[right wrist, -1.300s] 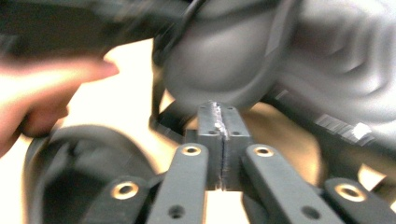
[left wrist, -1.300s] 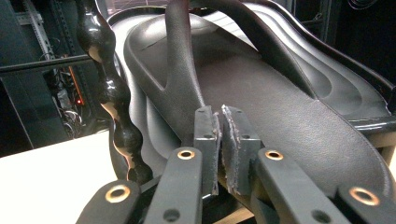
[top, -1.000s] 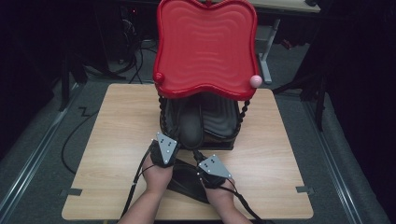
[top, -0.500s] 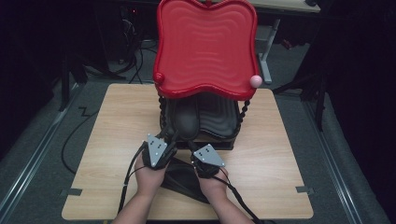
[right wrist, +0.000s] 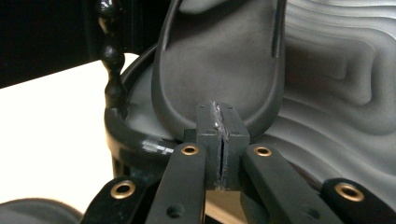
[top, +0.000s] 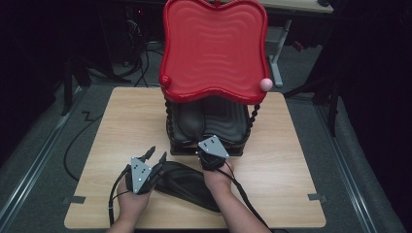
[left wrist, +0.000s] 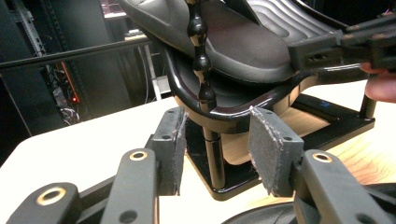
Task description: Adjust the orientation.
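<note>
A two-tier stand with a red wavy top tray (top: 214, 48) and a black lower tier (top: 228, 121) stands on the wooden table (top: 121, 121). One dark sandal (top: 189, 121) (right wrist: 219, 56) (left wrist: 243, 46) lies on the lower tier. A second dark sandal (top: 187, 184) lies flat on the table between the hands. My left gripper (top: 156, 153) (left wrist: 217, 126) is open left of that sandal; its jaws have just been opening, with nothing between them. My right gripper (top: 208, 148) (right wrist: 218, 109) is shut, pads together, its tip at the heel of the sandal on the tier.
Beaded black posts (left wrist: 201, 56) (right wrist: 112, 70) carry the red tray at the stand's corners. A pink ball (top: 266, 84) and a red ball (top: 165, 80) sit on the tray's front corners. Bare tabletop lies left and right of the stand. Dark floor and cables surround the table.
My left gripper drew back to the left, toward the table's front, and its jaws opened. My right gripper moved forward from the table sandal to the stand's lower tier, staying shut.
</note>
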A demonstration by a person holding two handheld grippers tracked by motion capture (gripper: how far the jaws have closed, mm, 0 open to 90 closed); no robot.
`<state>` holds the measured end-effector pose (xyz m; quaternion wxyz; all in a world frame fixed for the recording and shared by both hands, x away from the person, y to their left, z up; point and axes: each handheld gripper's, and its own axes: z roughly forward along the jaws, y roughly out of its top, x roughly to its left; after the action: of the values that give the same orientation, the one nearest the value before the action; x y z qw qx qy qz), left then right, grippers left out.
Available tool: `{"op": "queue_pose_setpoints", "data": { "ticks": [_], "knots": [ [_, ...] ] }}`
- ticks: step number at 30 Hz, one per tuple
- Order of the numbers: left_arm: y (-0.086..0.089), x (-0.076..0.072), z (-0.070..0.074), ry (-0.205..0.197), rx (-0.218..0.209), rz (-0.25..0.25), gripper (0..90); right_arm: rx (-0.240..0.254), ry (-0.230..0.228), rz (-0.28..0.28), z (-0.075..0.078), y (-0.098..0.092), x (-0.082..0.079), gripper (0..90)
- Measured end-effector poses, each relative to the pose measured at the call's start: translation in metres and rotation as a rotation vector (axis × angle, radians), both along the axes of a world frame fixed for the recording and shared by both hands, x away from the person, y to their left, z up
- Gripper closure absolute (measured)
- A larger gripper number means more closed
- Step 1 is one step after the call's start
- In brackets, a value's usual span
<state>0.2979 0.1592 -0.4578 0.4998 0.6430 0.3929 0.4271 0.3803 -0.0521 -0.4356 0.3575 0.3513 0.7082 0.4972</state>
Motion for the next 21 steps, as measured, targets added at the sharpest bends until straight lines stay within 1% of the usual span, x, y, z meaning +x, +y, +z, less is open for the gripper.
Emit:
{"op": "queue_pose_setpoints", "data": {
  "ticks": [2,5,7,8,9,10,11,13,14,15,16,17,18,19,20,21],
  "knots": [
    [0.0,-0.001,0.0,-0.003,-0.003,0.0,56.8,-0.005,0.006,-0.005,0.001,0.002,0.004,88.0],
    [-0.001,-0.001,0.001,-0.007,-0.004,-0.005,56.8,-0.007,-0.001,-0.005,0.0,0.005,0.011,87.5],
    [-0.003,-0.001,0.0,-0.003,-0.003,-0.014,57.8,-0.011,0.002,-0.006,0.001,0.007,0.014,87.1],
    [-0.005,-0.001,0.0,0.002,-0.005,-0.021,59.5,-0.012,0.007,-0.003,0.001,0.007,0.016,86.8],
    [-0.012,0.002,0.0,0.007,-0.004,-0.036,65.9,-0.009,0.007,0.006,0.003,0.005,0.016,84.6],
    [-0.012,0.002,0.0,0.007,-0.004,-0.036,68.2,-0.002,-0.006,0.011,0.005,0.002,0.016,84.4],
    [-0.019,0.005,0.0,0.003,-0.006,-0.046,68.2,-0.002,-0.006,0.011,0.005,0.002,0.016,84.4],
    [-0.031,0.011,0.001,-0.009,-0.004,-0.054,75.5,0.004,-0.029,0.006,0.013,-0.006,0.02,84.3],
    [-0.045,0.019,0.002,-0.025,-0.008,-0.053,80.4,0.013,-0.038,-0.012,0.02,-0.013,0.028,84.4],
    [-0.045,0.019,0.002,-0.025,-0.008,-0.053,82.7,0.013,-0.038,-0.012,0.02,-0.013,0.028,84.4],
    [-0.052,0.024,0.003,-0.03,-0.009,-0.051,82.7,0.018,-0.04,-0.019,0.025,-0.017,0.033,84.4],
    [-0.058,0.029,0.003,-0.036,-0.009,-0.047,86.4,0.029,-0.04,-0.023,0.028,-0.019,0.039,84.4],
    [-0.067,0.038,0.005,-0.041,-0.012,-0.025,90.0,0.039,-0.047,-0.028,0.033,-0.02,0.048,84.4],
    [-0.067,0.038,0.005,-0.041,-0.012,-0.025,90.0,0.039,-0.047,-0.028,0.033,-0.02,0.048,84.4],
    [-0.071,0.044,0.005,-0.038,-0.009,-0.007,90.0,0.043,-0.052,-0.024,0.035,-0.02,0.053,84.2],
    [-0.072,0.049,0.005,-0.037,-0.022,0.0,90.0,0.049,-0.056,-0.017,0.038,-0.018,0.057,83.6]
  ]
}}
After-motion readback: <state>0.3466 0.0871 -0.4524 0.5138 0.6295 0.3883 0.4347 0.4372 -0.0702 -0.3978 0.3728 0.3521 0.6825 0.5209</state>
